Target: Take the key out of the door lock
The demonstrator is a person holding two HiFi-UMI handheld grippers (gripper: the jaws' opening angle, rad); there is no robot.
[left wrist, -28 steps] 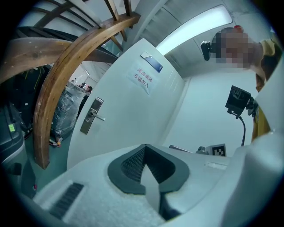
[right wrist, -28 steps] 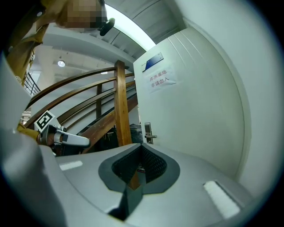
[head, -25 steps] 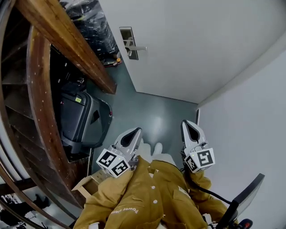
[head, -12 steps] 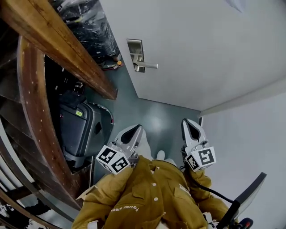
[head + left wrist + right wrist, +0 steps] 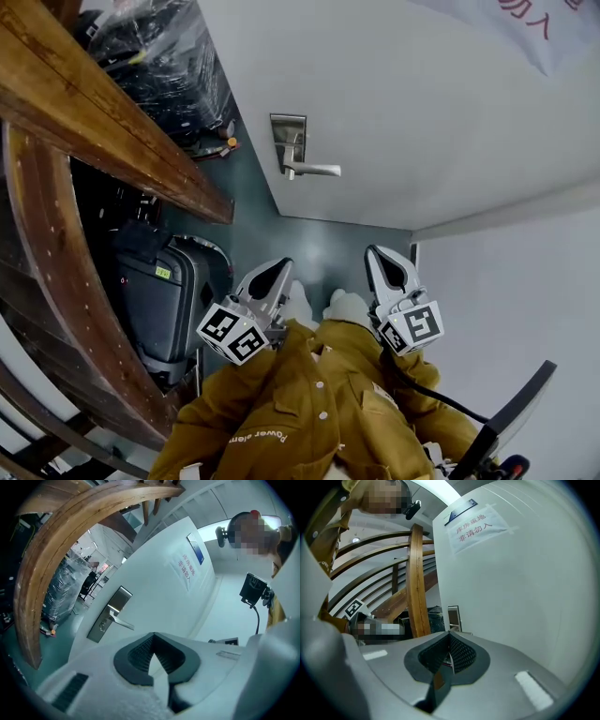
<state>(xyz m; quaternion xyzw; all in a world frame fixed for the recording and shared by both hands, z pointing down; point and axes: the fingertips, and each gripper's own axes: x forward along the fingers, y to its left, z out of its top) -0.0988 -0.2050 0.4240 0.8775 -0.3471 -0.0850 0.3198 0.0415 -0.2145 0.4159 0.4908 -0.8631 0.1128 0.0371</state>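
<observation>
The left gripper [image 5: 279, 269] and right gripper [image 5: 379, 259] are hovering by the person's jacket [image 5: 319, 403], jaws pressed together, holding nothing — well apart from the door lock [image 5: 288, 133] and its lever handle [image 5: 315, 171] on the white door [image 5: 422, 112]. The key is proving too small to make out.

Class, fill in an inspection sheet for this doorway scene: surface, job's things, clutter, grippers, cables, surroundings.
Surface: grey floor, smooth, running up to the door.
Job's things: lock plate with lever handle on the door; key too small to make out.
Clutter: dark suitcase and plastic-wrapped goods by the stairs.
Grippers: left gripper and right gripper both shut, empty, apart from the lock.
Cables: black cable trailing from the right gripper.
Surroundings: wooden stair beam, paper notice on the door, white wall.
</observation>
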